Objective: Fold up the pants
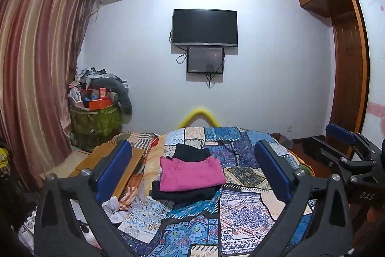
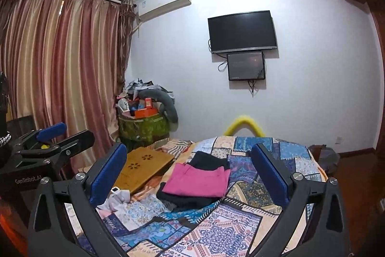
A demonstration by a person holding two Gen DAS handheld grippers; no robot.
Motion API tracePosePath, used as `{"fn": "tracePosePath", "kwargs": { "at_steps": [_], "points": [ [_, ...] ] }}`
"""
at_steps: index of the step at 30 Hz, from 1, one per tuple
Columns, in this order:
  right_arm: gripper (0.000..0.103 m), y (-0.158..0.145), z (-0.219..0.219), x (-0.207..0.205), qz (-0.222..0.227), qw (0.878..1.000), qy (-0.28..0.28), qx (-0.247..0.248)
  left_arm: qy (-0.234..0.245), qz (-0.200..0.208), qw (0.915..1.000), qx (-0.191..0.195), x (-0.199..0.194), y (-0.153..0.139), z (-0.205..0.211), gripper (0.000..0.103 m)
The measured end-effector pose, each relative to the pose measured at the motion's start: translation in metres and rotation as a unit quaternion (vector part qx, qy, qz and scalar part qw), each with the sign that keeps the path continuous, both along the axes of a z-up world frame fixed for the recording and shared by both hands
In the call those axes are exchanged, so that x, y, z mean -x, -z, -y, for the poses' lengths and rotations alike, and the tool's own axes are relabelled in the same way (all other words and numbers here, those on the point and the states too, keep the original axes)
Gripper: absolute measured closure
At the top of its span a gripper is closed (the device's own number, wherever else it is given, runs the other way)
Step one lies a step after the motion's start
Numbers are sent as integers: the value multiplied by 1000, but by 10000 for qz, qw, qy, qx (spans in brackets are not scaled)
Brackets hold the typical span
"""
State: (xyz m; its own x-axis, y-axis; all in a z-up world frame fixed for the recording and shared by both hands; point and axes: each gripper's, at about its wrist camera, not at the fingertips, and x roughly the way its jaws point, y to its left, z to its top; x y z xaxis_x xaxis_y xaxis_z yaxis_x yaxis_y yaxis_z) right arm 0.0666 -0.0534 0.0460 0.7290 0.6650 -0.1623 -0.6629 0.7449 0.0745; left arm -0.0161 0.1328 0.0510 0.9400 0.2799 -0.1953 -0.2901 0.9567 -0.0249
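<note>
Left claw point(image 1: 192, 171): jaws spread wide, released, nothing between the blue pads point(image 1: 113, 170); right claw point(image 2: 192, 172): likewise spread and empty, holding nothing. Both are held above the near part of the bed point(image 1: 243, 216), side by side, pointing toward the far wall. Pink pants point(image 1: 191, 175): folded into a flat rectangle, lying on top of a stack of dark folded garments point(image 1: 182, 195); a further dark garment point(image 1: 191, 152) lies just behind, touching the pink piece. The stack rests on the patchwork bedspread, left of the bed's middle, apart from both claws. A wooden lap tray point(image 2: 142, 166) sits at the bed's left edge; a television point(image 1: 204, 27) hangs on the wall.
</note>
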Motion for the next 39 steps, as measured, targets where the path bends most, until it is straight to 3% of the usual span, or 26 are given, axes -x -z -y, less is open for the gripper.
{"fn": "tracePosePath", "kwargs": {
  "at_steps": [39],
  "points": [
    [1,4,4,-3,-246,9995,130,126,97,-225,9996,120,-12,14,-3,0]
  ]
}}
